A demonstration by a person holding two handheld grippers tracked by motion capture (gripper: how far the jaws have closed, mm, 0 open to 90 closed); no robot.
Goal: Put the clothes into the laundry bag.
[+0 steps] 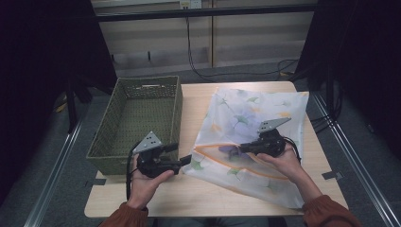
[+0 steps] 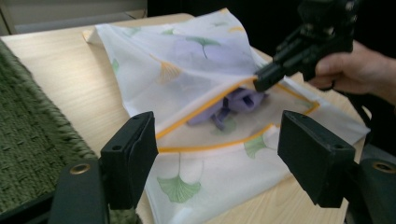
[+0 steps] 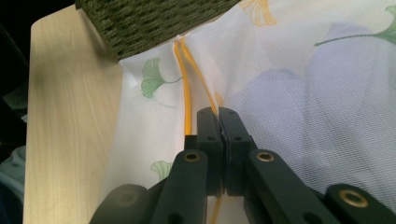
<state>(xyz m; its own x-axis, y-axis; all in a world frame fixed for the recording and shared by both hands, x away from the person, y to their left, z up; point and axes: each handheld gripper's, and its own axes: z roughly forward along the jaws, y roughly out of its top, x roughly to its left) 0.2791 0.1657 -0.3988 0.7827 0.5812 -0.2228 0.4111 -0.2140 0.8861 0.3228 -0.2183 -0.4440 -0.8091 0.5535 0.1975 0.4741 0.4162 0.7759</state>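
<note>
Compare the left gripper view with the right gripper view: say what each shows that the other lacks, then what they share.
Left gripper view alone: its own left gripper with jaws apart and nothing between them, a purple item inside the mesh bag, and the hand that holds the right gripper.

Right gripper view alone: the right gripper's jaws pressed shut on the bag's orange-edged opening.

Both: the white leaf-printed mesh bag, the green woven basket and the wooden table.

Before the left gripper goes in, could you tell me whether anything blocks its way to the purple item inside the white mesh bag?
Nothing visible does: the right gripper lifts the orange-trimmed mouth of the white mesh bag, exposing the purple item ahead of the open left gripper.
</note>
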